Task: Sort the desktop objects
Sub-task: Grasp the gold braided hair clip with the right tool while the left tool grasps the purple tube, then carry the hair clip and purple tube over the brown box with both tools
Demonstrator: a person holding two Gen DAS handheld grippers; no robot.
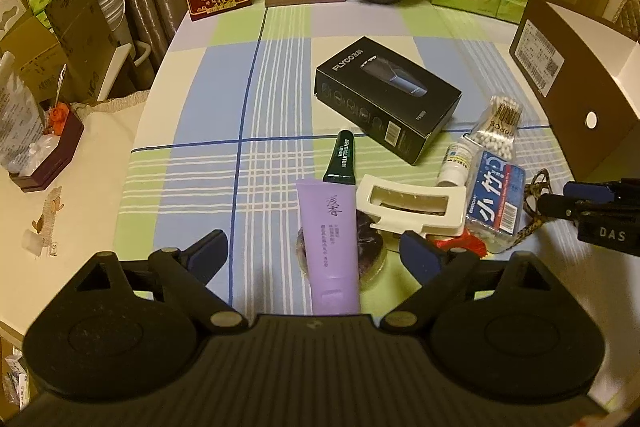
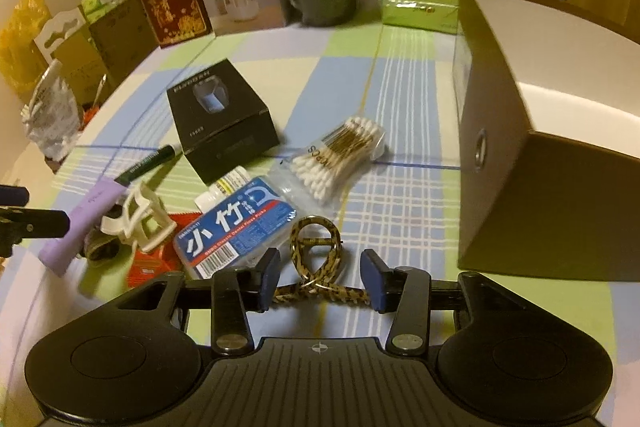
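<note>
Right claw point(image 2: 320, 277) is held apart, empty, with the leopard clip point(image 2: 316, 255) lying on the table point(image 2: 400, 195) between its fingers, long axis pointing away. Left claw point(image 1: 316, 253), also apart, is poised over the purple tube point(image 1: 332, 247).

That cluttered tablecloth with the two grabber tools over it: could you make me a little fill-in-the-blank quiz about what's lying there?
1. The right gripper has its open fingers on either side of a leopard-print hair ____.
2. The purple tube lies between the open fingers of the ____ gripper.
3. The black FLYCO box lies on a ____ tablecloth.
4. The bag of cotton swabs lies between the black box and the big ____ box.

Missing words: clip; left; checked; brown
</note>
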